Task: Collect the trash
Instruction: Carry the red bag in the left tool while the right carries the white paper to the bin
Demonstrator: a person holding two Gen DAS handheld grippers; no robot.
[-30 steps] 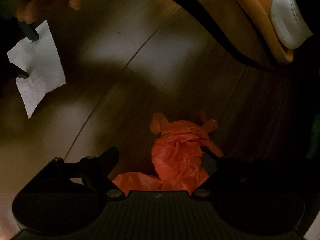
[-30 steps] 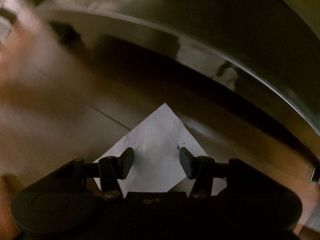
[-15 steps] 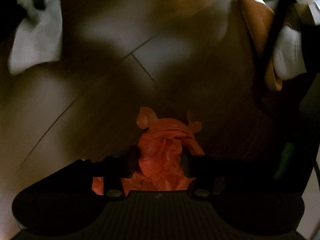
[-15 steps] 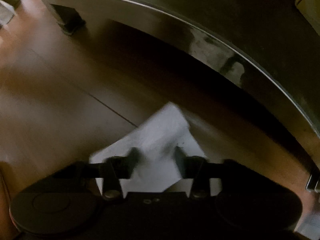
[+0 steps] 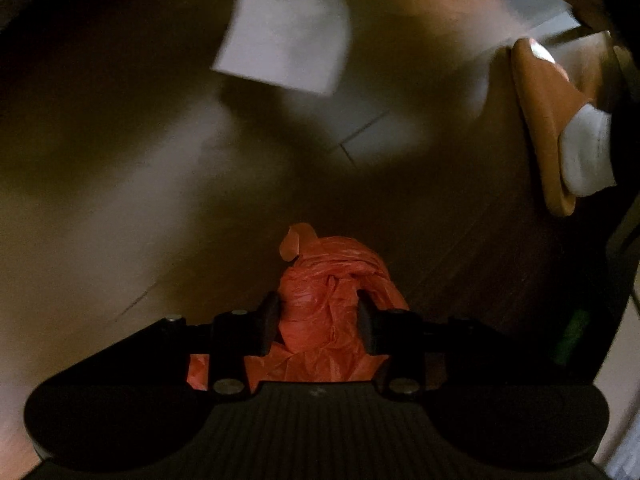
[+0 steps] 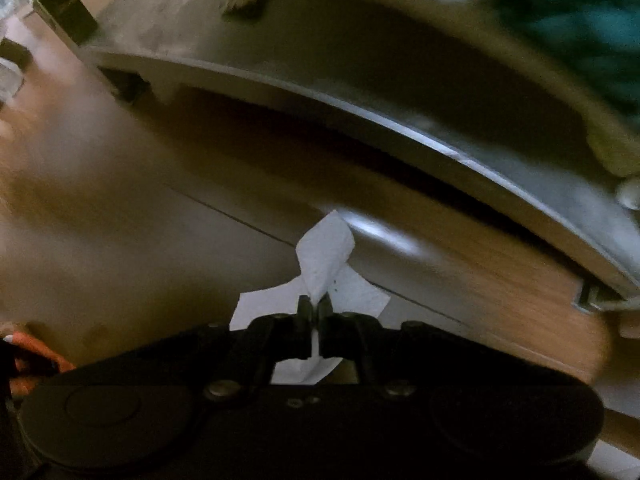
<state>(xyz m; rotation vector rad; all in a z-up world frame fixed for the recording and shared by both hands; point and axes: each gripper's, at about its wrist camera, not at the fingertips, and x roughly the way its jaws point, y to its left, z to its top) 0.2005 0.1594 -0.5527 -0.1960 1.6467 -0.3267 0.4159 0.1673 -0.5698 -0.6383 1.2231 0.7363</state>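
Left wrist view: left gripper (image 5: 318, 322) clamps the orange bag (image 5: 332, 280), while right gripper (image 6: 315, 310) pinches the white tissue (image 6: 324, 256) above the floor (image 6: 120, 220).

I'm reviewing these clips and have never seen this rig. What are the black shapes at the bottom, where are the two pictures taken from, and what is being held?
No robot here: a person holds a two-finger gripper in each hand, and a fisheye camera on each looks forward along its fingers. The black shapes are the grippers' bodies. In the left view, the left gripper is closed on a crumpled orange plastic bag above a wooden floor. In the right view, the right gripper pinches a white paper tissue. That tissue also shows, blurred, at the top of the left view.
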